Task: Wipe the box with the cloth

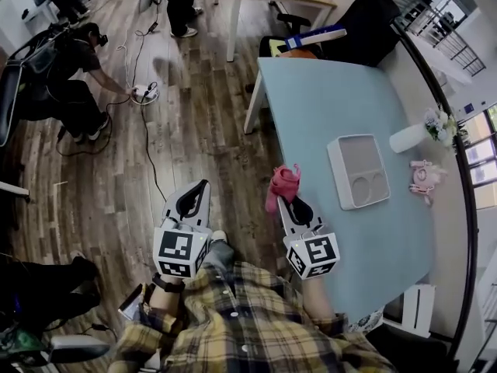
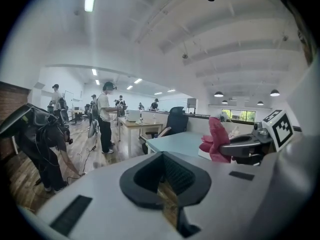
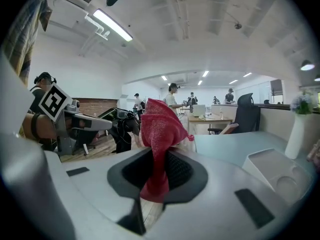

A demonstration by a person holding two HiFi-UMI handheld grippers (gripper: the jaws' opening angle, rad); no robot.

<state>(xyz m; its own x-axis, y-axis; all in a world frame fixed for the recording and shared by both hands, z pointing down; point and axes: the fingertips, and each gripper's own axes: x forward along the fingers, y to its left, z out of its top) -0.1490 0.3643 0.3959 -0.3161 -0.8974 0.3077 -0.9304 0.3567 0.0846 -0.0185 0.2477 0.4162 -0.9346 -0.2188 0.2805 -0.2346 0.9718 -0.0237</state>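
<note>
A white box [image 1: 359,171] with a recessed top lies on the pale blue table [image 1: 326,99]; in the right gripper view it shows low at the right [image 3: 272,171]. My right gripper [image 1: 293,205] is shut on a pink cloth [image 1: 283,183], held at the table's near left edge, short of the box. The cloth [image 3: 159,129] stands up bunched from between the jaws of that gripper [image 3: 159,176]. My left gripper [image 1: 196,196] hangs over the wooden floor left of the table, shut with nothing in it [image 2: 167,179]. From there the cloth [image 2: 216,139] appears at the right.
A white vase with flowers [image 1: 415,137] and a small pink object [image 1: 425,179] sit right of the box. A black chair [image 1: 365,26] stands at the table's far end. People, cables and a power strip [image 1: 146,93] occupy the floor at left.
</note>
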